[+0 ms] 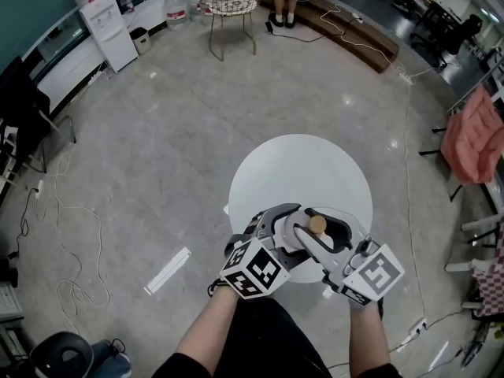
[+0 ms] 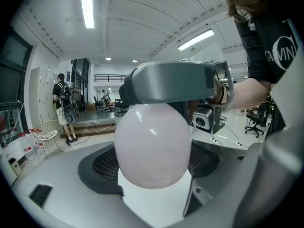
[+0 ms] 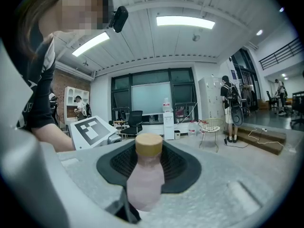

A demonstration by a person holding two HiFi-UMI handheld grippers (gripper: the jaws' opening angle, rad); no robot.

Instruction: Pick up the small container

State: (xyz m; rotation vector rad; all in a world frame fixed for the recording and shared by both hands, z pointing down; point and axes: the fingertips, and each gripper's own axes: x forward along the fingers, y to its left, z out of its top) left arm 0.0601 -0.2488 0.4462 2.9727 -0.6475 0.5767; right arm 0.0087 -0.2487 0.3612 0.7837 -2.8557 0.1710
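Left tongs (image 1: 293, 228) and right tongs (image 1: 335, 239) clamp small container (image 1: 317, 225); we judge it light, smooth, slippery: hold mid-body, below cap (image 3: 148, 144).

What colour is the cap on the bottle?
Tan cap, on a pale pink bottle; clearest in the right gripper view.

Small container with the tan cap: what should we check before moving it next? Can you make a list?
1. Left hand-held gripper holds the small container: ok, its pink body is clamped between the jaws.
2. Right hand-held gripper holds it too: ok, it sits between the jaws against the black pad.
3. Tan cap on: ok.
4. Clear of the round white table: cannot tell from above.
5. Room around: ok, the standing person is far off.
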